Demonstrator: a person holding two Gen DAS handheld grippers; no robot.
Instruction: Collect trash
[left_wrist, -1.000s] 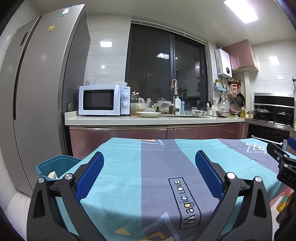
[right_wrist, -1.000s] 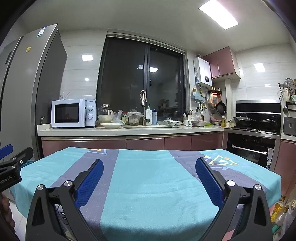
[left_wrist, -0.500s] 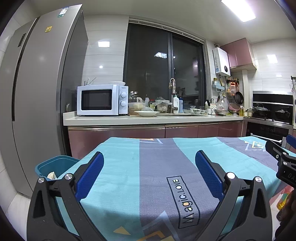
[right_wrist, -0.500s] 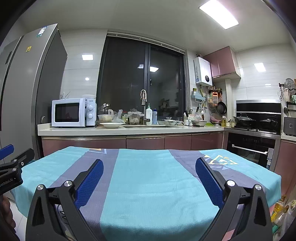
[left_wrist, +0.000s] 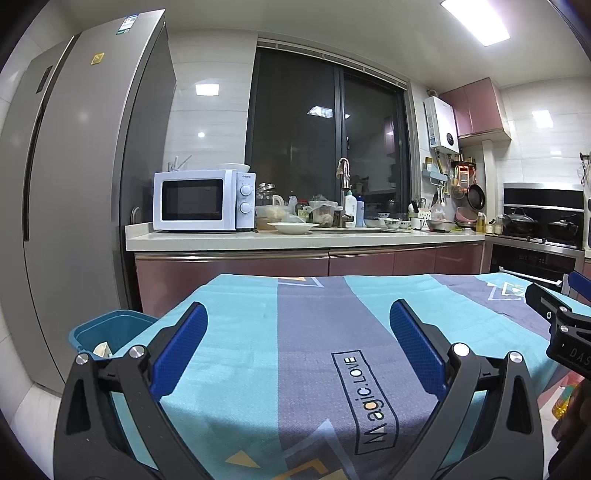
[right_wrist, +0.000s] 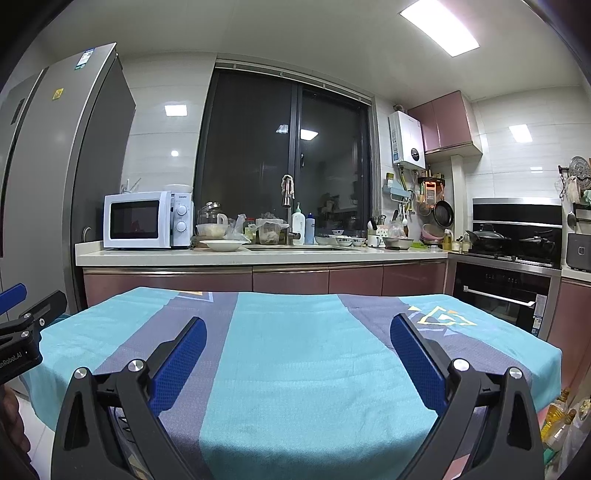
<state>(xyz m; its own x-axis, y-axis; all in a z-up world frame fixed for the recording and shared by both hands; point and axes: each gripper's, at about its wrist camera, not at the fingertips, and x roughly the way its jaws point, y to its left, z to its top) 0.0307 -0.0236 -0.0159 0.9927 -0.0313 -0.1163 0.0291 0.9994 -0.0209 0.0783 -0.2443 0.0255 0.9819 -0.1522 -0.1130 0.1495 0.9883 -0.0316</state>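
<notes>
My left gripper (left_wrist: 297, 314) is open over the near edge of a table under a teal and grey cloth (left_wrist: 314, 332), with nothing between its blue pads. My right gripper (right_wrist: 297, 330) is open too, above the same cloth (right_wrist: 303, 354) further right. A blue trash bin (left_wrist: 110, 332) stands on the floor at the table's left corner, with a pale scrap of trash (left_wrist: 101, 349) showing inside. No trash shows on the cloth. The right gripper (left_wrist: 550, 295) pokes in at the left wrist view's right edge, and the left gripper (right_wrist: 22, 314) at the right wrist view's left edge.
A tall grey fridge (left_wrist: 85, 184) stands behind the bin. The kitchen counter (right_wrist: 258, 254) beyond the table holds a white microwave (right_wrist: 147, 219), bowls, bottles and a sink tap. An oven and stove with pots (right_wrist: 509, 266) sit at the right. Oil bottles (right_wrist: 557, 421) stand on the floor at the right.
The left wrist view has shifted slightly, so the counter sits a little lower and further left than one second ago. Both grippers stay open and the right view is almost unchanged.
</notes>
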